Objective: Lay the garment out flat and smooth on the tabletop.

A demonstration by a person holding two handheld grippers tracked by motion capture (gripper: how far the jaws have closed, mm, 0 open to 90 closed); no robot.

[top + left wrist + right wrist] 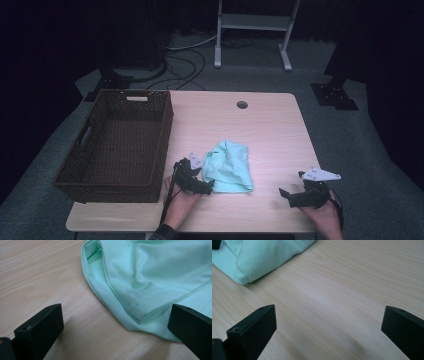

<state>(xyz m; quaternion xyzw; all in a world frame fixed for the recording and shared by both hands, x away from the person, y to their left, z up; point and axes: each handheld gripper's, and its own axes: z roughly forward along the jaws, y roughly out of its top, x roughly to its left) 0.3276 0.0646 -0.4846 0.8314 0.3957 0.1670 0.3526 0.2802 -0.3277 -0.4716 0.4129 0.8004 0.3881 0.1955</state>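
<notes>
A crumpled mint-green cloth [229, 166] lies on the wooden table [270, 135] near its front middle. My left gripper [206, 186] sits at the cloth's lower left edge, open. In the left gripper view a hemmed fold of the cloth [150, 277] reaches between the jaws, and the right jaw rests against its edge. My right gripper [286, 195] is open over bare wood near the front right, well apart from the cloth. In the right gripper view the cloth [262, 257] lies off to the upper left.
A dark brown wicker basket [80, 165] stands on the table's left side, close beside my left hand. A round cable hole [242, 105] is near the far edge. A white metal stand [252, 22] and cables are on the floor beyond.
</notes>
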